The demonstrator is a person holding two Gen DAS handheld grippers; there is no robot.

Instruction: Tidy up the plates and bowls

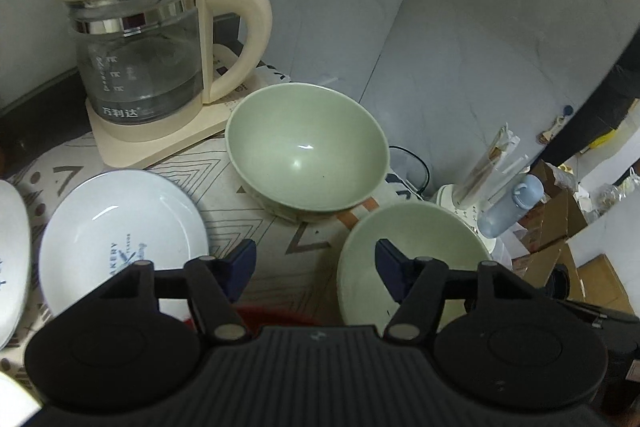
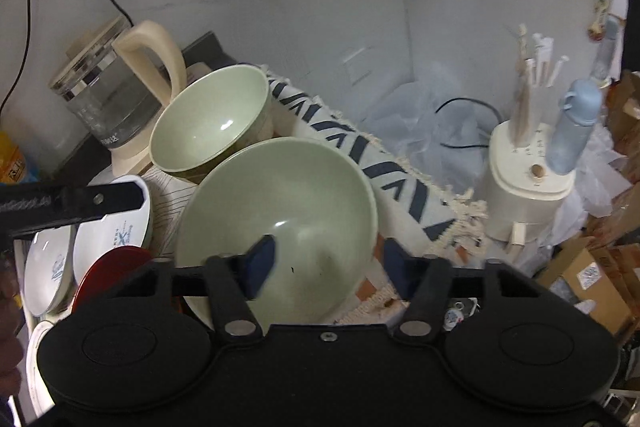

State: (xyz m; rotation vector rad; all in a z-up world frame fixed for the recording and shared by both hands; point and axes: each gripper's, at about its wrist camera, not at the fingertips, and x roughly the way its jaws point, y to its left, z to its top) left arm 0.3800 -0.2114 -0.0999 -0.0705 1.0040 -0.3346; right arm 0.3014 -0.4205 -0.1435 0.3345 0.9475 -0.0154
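Two green bowls sit on a patterned cloth: the far bowl [image 1: 306, 147] [image 2: 210, 121] next to the kettle, the near bowl [image 1: 412, 259] [image 2: 280, 219] at the cloth's right edge. A white plate [image 1: 120, 231] [image 2: 120, 227] lies to the left, with another white plate [image 1: 12, 251] [image 2: 48, 275] beyond it and a red dish [image 2: 108, 267] in front. My left gripper [image 1: 316, 267] is open, its right finger over the near bowl's left rim. My right gripper [image 2: 328, 263] is open with its jaws on either side of the near bowl's right rim, the left finger inside the bowl.
A glass kettle [image 1: 148, 55] [image 2: 108, 99] on a cream base stands at the back left. A cream appliance [image 2: 528, 187] with a blue bottle [image 2: 576, 127] stands off the table's right side. Cardboard boxes [image 2: 592, 279] lie beyond. The wall is close behind.
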